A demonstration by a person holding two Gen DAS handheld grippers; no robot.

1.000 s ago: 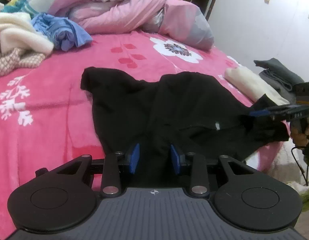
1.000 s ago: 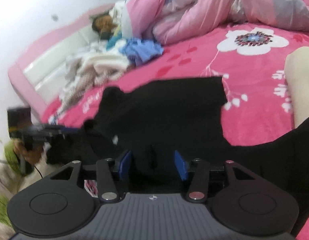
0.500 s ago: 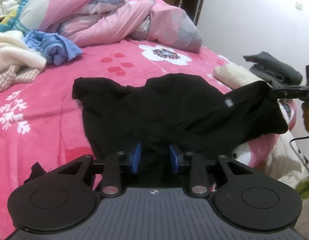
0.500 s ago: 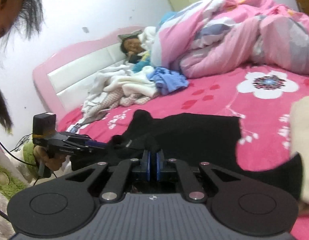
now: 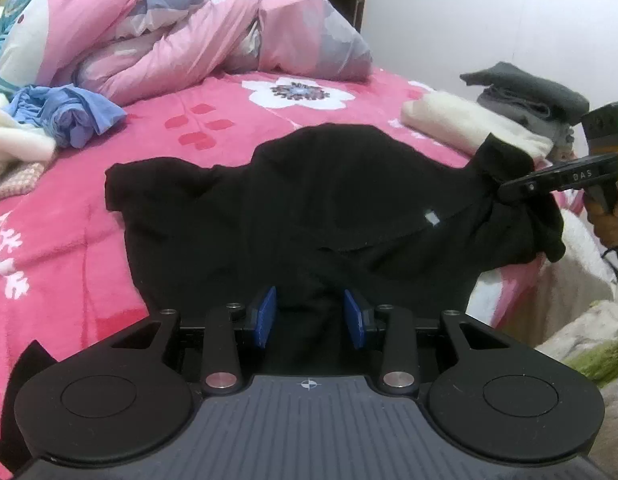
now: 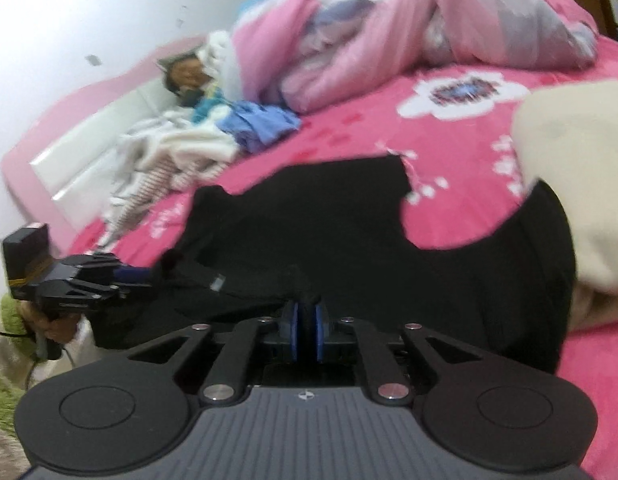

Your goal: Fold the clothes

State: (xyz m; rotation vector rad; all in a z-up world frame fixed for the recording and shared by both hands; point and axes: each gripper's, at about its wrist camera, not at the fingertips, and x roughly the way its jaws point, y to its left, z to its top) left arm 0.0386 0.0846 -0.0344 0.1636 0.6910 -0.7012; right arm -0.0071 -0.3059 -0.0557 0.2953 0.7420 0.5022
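A pink floral bed [image 5: 229,128] carries one rumpled pink quilt [image 5: 189,32] and one black garment [image 5: 309,208] spread across its near half. One cream bundle [image 5: 469,128] lies beside two grey folded pieces [image 5: 529,96]. The right tool [image 6: 305,334] is clenched on the garment's edge; the left tool [image 5: 310,318] stands released, cloth between its pads.

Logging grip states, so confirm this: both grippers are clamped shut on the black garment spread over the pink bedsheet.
Not quite. Only the right gripper is shut on the black garment; the right wrist view shows its blue pads pinched on a fold. In the left wrist view the left gripper stands open, cloth lying between its spread pads. The garment does lie on the pink bedsheet.
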